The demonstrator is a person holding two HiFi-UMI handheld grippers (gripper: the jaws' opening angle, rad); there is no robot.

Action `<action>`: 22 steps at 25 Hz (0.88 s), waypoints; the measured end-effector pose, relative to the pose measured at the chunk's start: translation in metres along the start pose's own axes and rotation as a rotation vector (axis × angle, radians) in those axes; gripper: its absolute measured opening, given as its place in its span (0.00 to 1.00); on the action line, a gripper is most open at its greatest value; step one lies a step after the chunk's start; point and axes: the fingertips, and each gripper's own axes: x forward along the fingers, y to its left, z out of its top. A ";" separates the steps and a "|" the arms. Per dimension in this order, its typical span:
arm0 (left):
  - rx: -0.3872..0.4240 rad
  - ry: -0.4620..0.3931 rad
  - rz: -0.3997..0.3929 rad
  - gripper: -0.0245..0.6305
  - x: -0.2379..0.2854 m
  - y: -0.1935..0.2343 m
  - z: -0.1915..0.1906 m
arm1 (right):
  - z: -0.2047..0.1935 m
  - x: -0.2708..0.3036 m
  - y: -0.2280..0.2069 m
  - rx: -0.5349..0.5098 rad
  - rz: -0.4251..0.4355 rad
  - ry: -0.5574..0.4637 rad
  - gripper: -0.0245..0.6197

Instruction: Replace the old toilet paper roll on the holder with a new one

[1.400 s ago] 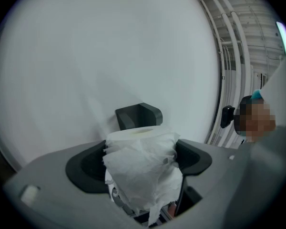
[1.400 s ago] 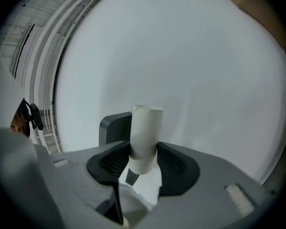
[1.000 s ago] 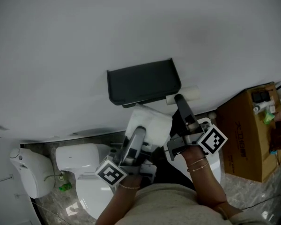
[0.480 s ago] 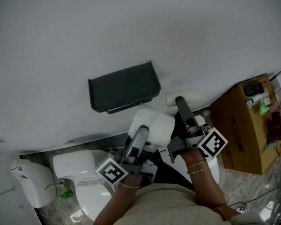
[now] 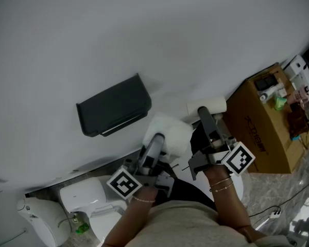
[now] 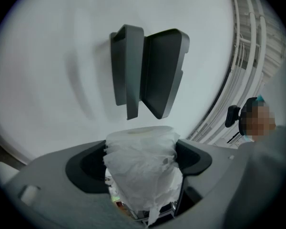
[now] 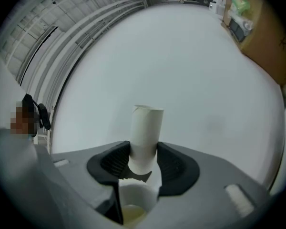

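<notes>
Step in hand: changeover, by the look of it; old core off the holder, new roll not yet on it.
Left gripper (image 6: pixel 140 162): pinching the new roll (image 6: pixel 142 168) across its sides, soft paper crumpled between the pads, a loose tail hanging near the camera.
Right gripper (image 7: pixel 143 162): clamped on the old tube (image 7: pixel 146 130), a bare cardboard core standing up out of the ribbed pads, nothing else in the jaws.
Holder (image 5: pixel 113 112): dark, fixed to the white wall (image 5: pixel 159 40), left of both grippers in the head view; flap standing away from its back plate in the left gripper view; no roll seen on it, spindle not made out.
Place of the new roll: in the head view (image 5: pixel 171 133), right of and nearer than the holder, apart from it.
Place of the old tube: far right of the new roll (image 5: pixel 207 105), close to the wall, near the cardboard box (image 5: pixel 262 122).
Elsewhere: toilet (image 5: pixel 85 199) at the near left, below the holder.
Next move, as a judgement: carry the new roll left to the holder, line its core up with the mount under the flap; somewhere to drop the old tube also needed.
Risk: soft grip, so possible squashing or unwinding of the paper.
</notes>
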 end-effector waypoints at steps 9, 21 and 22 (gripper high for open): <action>-0.015 0.016 -0.014 0.70 0.020 0.007 0.000 | 0.016 -0.015 0.008 -0.048 -0.014 -0.049 0.33; -0.001 -0.032 -0.007 0.70 0.033 0.017 0.015 | 0.017 -0.016 0.018 -0.084 -0.006 -0.048 0.33; 0.001 -0.036 -0.008 0.70 0.034 0.018 0.016 | 0.015 -0.015 0.019 -0.085 -0.004 -0.043 0.33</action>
